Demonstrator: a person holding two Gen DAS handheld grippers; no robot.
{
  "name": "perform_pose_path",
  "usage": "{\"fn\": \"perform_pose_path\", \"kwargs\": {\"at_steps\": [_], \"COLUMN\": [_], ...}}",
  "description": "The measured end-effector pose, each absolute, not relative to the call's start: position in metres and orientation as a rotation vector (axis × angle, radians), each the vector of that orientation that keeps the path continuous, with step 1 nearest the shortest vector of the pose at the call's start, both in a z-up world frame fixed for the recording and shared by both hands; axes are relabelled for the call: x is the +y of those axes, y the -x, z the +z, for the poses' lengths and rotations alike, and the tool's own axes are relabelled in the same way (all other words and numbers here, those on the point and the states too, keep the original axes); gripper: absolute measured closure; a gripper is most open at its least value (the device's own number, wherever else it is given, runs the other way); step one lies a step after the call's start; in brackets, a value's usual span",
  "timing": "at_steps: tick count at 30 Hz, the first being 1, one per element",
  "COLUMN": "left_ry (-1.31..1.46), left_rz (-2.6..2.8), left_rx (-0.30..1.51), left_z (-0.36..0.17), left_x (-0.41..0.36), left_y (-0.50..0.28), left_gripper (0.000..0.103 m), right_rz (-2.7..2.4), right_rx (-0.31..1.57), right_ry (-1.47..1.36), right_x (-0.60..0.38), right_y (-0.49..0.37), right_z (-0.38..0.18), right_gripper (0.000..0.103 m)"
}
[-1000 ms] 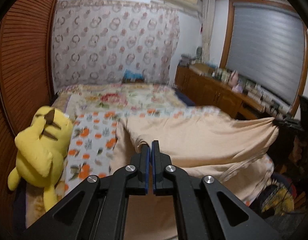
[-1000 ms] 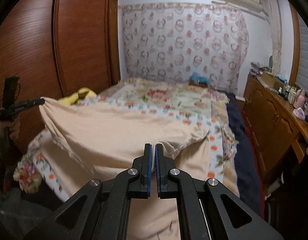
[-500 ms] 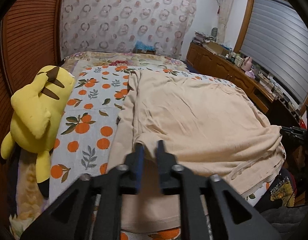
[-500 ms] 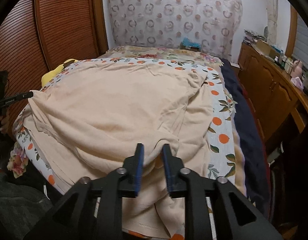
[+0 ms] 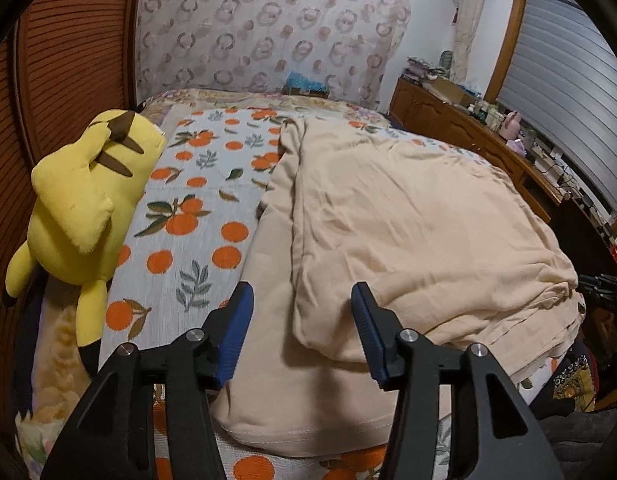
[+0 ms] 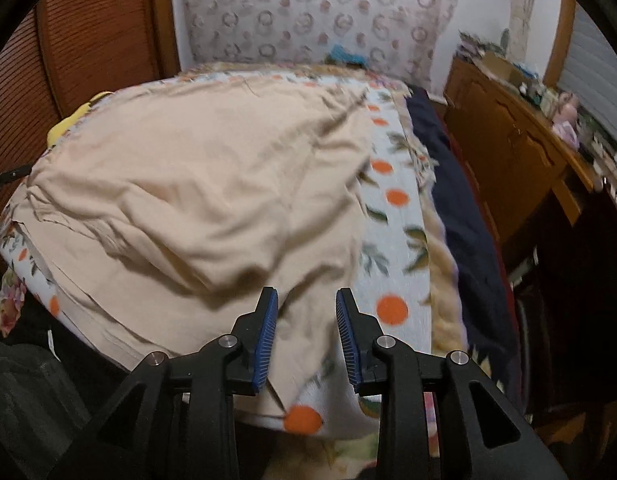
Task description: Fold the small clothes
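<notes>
A peach garment (image 5: pixel 408 216) lies folded over itself on the orange-print bedspread (image 5: pixel 196 200), its doubled edge near the bed's front. My left gripper (image 5: pixel 302 300) hovers over the garment's near left corner, its jaws opening, and the cloth lies loose beneath them, not pinched. In the right wrist view the same garment (image 6: pixel 196 184) spreads to the left. My right gripper (image 6: pixel 306 300) is above its near right corner with jaws opening, and the blue pads do not press the fabric.
A yellow plush toy (image 5: pixel 84 200) lies at the bed's left edge by the wooden wardrobe (image 5: pixel 60 60). A wooden dresser (image 6: pixel 520 144) crowded with small items lines the right wall. A dark blanket (image 6: pixel 464 216) runs along the bed's right side.
Both grippers were shut on the garment, holding it stretched in the air. They came down to the bed, the cloth settled flat, and both jaws parted and let go.
</notes>
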State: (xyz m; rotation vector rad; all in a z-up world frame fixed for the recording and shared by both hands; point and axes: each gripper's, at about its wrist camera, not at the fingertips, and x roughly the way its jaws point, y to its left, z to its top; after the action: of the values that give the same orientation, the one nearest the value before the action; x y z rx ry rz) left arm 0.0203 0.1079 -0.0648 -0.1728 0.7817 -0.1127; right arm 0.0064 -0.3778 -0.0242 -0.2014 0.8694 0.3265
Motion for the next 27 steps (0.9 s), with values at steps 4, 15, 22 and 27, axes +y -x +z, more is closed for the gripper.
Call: {"fn": "perform_pose_path", "kwargs": {"at_steps": [4, 15, 22, 27], "left_ry": [0.161, 0.137, 0.135, 0.100], "left_rz": [-0.097, -0.067, -0.098, -0.079], "left_rx": [0.806, 0.815, 0.807, 0.807], "left_z": [-0.072, -0.080, -0.081, -0.081], "left_x": [0.105, 0.100, 0.095, 0.088], "left_y": [-0.024, -0.026, -0.026, -0.025], "left_gripper": [0.051, 0.048, 0.026, 0.024], "right_rz": [0.330, 0.368, 0.291, 0.218], "right_rx": [0.896, 0.882, 0.893, 0.805], "right_ry": [0.176, 0.259, 0.270, 0.273], "right_x": [-0.380, -0.394, -0.410, -0.396], "right_y": [-0.011, 0.008, 0.016, 0.019], "right_z": [-0.031, -0.018, -0.012, 0.008], "right_gripper": [0.072, 0.103, 0.103, 0.088]}}
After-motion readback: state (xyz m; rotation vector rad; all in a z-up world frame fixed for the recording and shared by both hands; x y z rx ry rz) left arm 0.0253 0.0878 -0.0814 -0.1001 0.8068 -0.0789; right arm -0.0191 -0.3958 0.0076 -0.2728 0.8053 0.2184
